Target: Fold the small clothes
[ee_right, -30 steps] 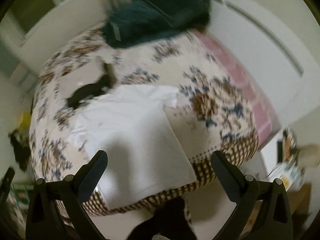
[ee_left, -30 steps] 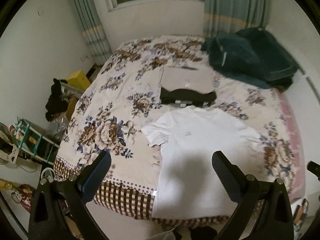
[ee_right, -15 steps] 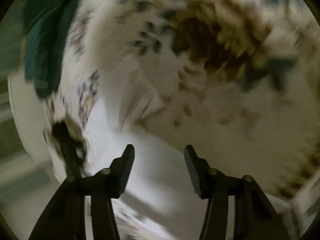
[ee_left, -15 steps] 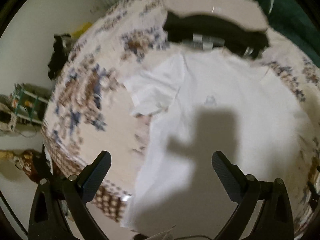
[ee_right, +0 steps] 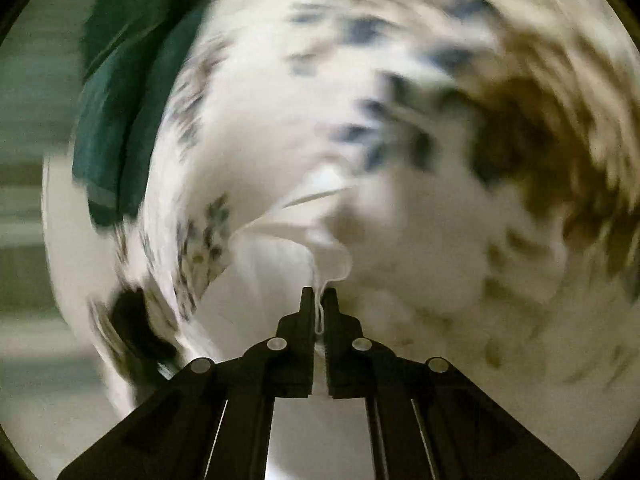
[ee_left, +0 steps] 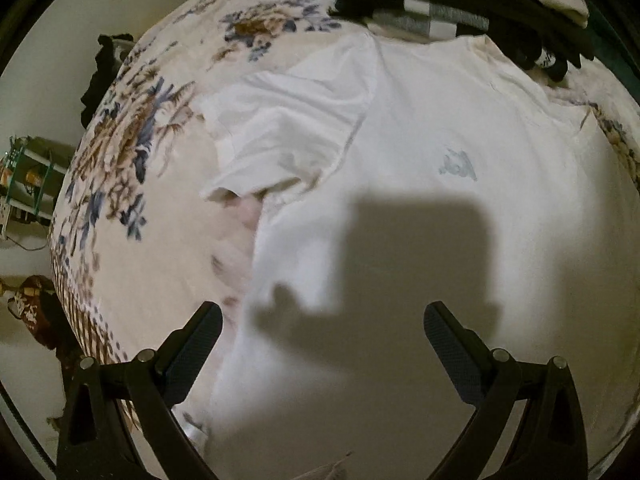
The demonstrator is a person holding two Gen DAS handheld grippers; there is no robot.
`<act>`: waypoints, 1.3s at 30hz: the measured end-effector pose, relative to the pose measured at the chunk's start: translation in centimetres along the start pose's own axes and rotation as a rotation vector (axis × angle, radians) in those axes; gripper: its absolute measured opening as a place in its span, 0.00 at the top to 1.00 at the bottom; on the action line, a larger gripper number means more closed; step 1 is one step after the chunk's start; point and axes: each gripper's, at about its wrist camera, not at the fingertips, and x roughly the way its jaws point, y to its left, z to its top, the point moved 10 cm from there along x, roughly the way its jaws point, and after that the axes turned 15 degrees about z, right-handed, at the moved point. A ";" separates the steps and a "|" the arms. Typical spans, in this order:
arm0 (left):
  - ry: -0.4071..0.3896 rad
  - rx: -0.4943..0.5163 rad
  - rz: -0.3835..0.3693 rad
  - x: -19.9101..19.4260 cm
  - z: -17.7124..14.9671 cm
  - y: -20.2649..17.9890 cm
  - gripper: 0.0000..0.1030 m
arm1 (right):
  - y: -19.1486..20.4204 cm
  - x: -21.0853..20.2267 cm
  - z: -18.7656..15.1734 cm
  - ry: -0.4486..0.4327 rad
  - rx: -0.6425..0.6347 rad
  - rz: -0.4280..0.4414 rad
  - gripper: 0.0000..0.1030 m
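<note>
The thin white cotton T-shirt (ee_left: pixel 440 128) lies flat on the floral bed (ee_left: pixel 132 152), limp and light. The right gripper (ee_right: pixel 319 300) pinches its edge between closed fingers; the left gripper (ee_left: pixel 322 320) hovers above it, spread wide.

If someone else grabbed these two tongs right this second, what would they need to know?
Right tongs: shut on a thin edge of the white T-shirt; the view is blurred, so which edge is unclear.
Left tongs: open, empty, hovering over the shirt's lower body.
The shirt lies spread flat on the floral bedspread, its near sleeve rumpled. A folded stack, black clothes included, sits beyond the collar.
Done: one edge gripped. Left: every fold of this shirt, probably starting by grabbing a second edge with the left tongs.
</note>
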 end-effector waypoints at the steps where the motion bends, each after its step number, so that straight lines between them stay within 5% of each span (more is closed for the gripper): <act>1: -0.011 0.000 0.001 0.1 0.1 0.4 0.00 | 2.7 0.4 -0.5 0.023 -0.105 -0.020 0.96; 5: -0.070 0.006 0.016 0.6 0.4 2.9 0.00 | 12.4 3.9 -6.1 0.152 -0.472 -0.050 0.96; 7: -0.090 0.011 0.030 1.2 0.3 4.3 0.00 | 16.7 6.9 -11.9 0.279 -0.648 -0.044 0.96; 10: -0.087 0.023 0.042 2.3 -0.2 5.9 0.00 | 17.1 11.1 -20.7 0.588 -0.750 -0.093 0.95; 12: -0.068 0.007 0.039 3.1 -0.6 7.4 0.00 | 16.1 11.1 -23.1 0.704 -0.698 -0.092 0.89; 16: -0.057 -0.030 0.025 3.8 -0.7 9.7 0.00 | 16.2 8.2 -19.2 0.554 -0.546 -0.057 0.59; 21: -0.043 -0.071 0.029 5.7 -0.3 11.7 0.00 | 13.9 9.1 -17.3 0.489 -0.485 -0.104 0.58; 25: 0.021 -0.119 -0.013 7.4 -0.2 12.1 0.00 | 9.9 13.2 -20.9 0.612 -0.499 -0.186 0.58; 27: 0.077 -0.169 -0.077 8.3 0.0 12.0 0.00 | 7.5 14.4 -24.2 0.705 -0.512 -0.274 0.58; 29: 0.128 -0.236 -0.152 8.8 0.4 11.9 0.00 | 6.3 14.3 -26.5 0.749 -0.464 -0.252 0.58; 32: 0.212 -0.347 -0.351 9.1 1.7 10.9 0.00 | 6.5 12.2 -25.2 0.640 -0.291 -0.114 0.58; 36: 0.324 -0.588 -0.683 9.9 4.1 9.1 0.00 | 5.0 9.4 -21.9 0.506 -0.197 -0.108 0.58; 39: 0.353 -0.710 -0.788 10.9 6.2 7.8 0.15 | 3.9 8.5 -21.3 0.497 -0.199 -0.148 0.58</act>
